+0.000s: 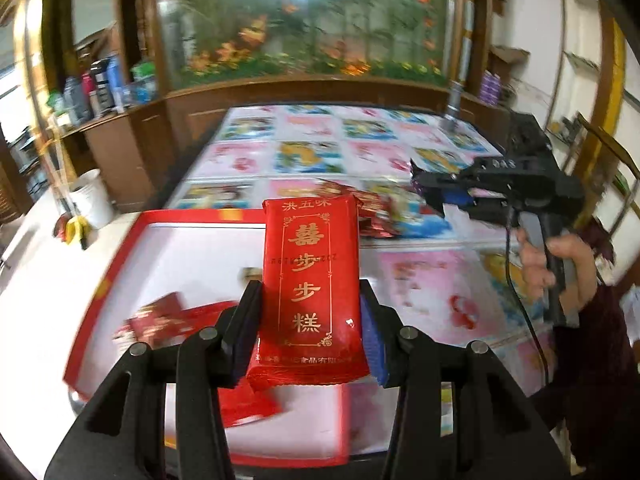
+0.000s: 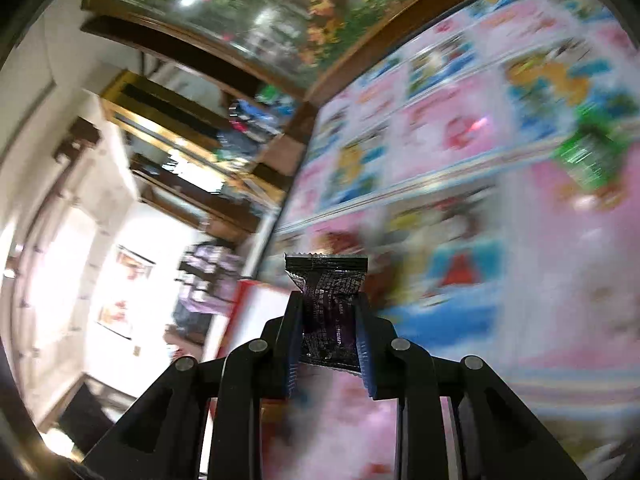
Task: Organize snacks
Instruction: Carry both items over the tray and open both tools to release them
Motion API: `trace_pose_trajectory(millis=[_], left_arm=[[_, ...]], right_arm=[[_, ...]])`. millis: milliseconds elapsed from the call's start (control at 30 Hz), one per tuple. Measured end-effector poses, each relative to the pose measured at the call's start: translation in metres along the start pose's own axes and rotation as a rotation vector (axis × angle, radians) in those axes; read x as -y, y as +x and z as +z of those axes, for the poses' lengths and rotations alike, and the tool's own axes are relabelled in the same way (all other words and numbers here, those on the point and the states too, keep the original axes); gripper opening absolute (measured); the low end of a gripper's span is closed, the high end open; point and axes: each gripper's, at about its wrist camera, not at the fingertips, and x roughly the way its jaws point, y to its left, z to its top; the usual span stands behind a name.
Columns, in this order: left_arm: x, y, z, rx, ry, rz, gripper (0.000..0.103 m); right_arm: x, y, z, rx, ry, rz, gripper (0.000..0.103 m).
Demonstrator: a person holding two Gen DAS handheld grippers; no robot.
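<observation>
Left gripper (image 1: 310, 328) is clamped on a red cake packet (image 1: 310, 280) with gold lettering, pads squeezing its long sides, packet held up over the red-rimmed tray (image 1: 120, 256). A few red packets (image 1: 160, 320) already lie in the tray's near-left part; more red wrappers (image 1: 372, 208) sit on the patterned tablecloth (image 1: 432, 292) just past the tray's far-right corner. Right gripper (image 2: 328, 320) is closed on a small dark purple sachet (image 2: 326, 296), pinched mid-body, off to the right of the tray above the cloth; its view is heavily motion-blurred, so I can't place it better. I read this as the drop-off step. For the left: lower the packet flat beside the ones already in, don't stack it crooked, release only once it's resting. Keep the right arm well apart until the left is out. Green packet (image 2: 588, 152) lies further out on the cloth.
</observation>
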Motion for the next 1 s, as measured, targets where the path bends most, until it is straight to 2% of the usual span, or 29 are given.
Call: trace_pose_trajectory(millis=[233, 433, 567, 667, 800, 1000], left_arm=[[-0.055, -0.001, -0.020, -0.003, -0.109, 0.069, 0.044], [-0.085, 0.002, -0.036, -0.024, -0.159, 0.134, 0.044], [-0.097, 0.008, -0.045, -0.041, -0.191, 0.147, 0.044], [-0.099, 0.008, -0.048, -0.039, -0.185, 0.171, 0.044], [-0.098, 0.007, -0.050, -0.034, -0.183, 0.185, 0.044], [-0.099, 0.013, -0.051, -0.037, -0.174, 0.225, 0.044]], right_arm=[[-0.065, 0.085, -0.041, -0.048, -0.043, 0.149, 0.024], [-0.115, 0.146, -0.070, -0.124, -0.155, 0.152, 0.024], [-0.131, 0.162, -0.088, -0.178, -0.250, 0.117, 0.024], [-0.139, 0.162, -0.097, -0.186, -0.317, 0.109, 0.024], [-0.142, 0.157, -0.106, -0.196, -0.341, 0.115, 0.024], [-0.141, 0.156, -0.113, -0.200, -0.406, 0.059, 0.025]])
